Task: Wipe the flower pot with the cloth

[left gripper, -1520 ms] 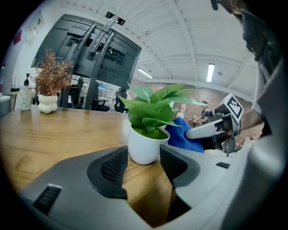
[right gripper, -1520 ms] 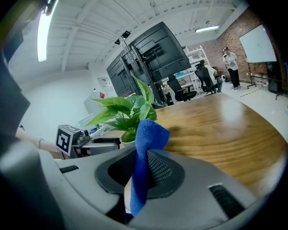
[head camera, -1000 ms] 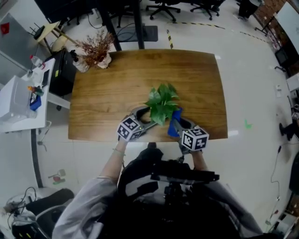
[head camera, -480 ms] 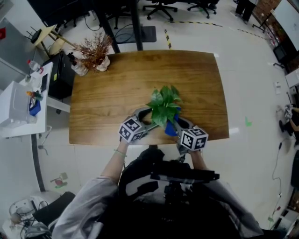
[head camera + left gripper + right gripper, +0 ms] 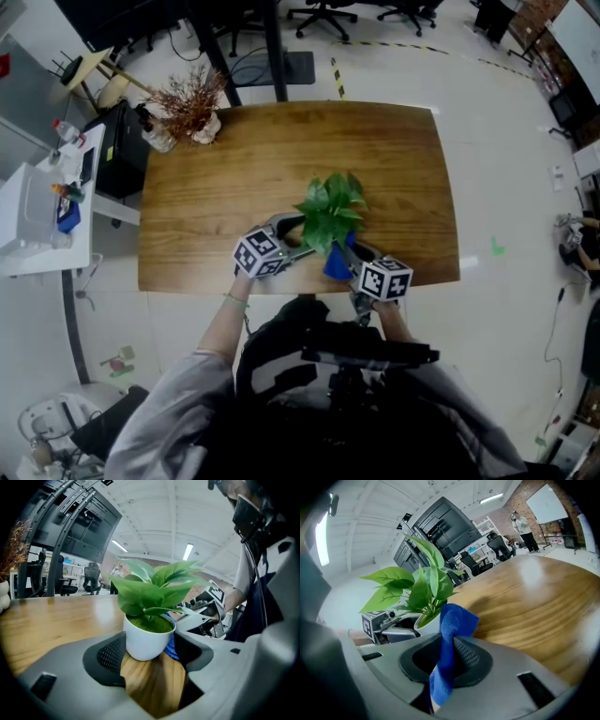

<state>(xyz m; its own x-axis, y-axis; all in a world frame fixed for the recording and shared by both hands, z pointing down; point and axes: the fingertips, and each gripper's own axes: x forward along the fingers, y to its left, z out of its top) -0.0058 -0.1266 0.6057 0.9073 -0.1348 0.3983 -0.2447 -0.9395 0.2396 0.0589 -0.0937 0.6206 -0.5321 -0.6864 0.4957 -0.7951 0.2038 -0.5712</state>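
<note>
Fingers (image 5: pixel 110 654) of the left gripper (image 5: pixel 150 656) stood wide apart around the white flower pot (image 5: pixel 146 641), 1 pad against its wall and the other just clear. The pot sat near the front edge of the wooden table (image 5: pixel 234 169). The right gripper (image 5: pixel 447 663) was closed on the blue cloth (image 5: pixel 451 634), its free end at the pot's side. We judged the left should steady the pot while the cloth swept its wall below the leaves (image 5: pixel 154 585), lightly enough not to tip it.
</note>
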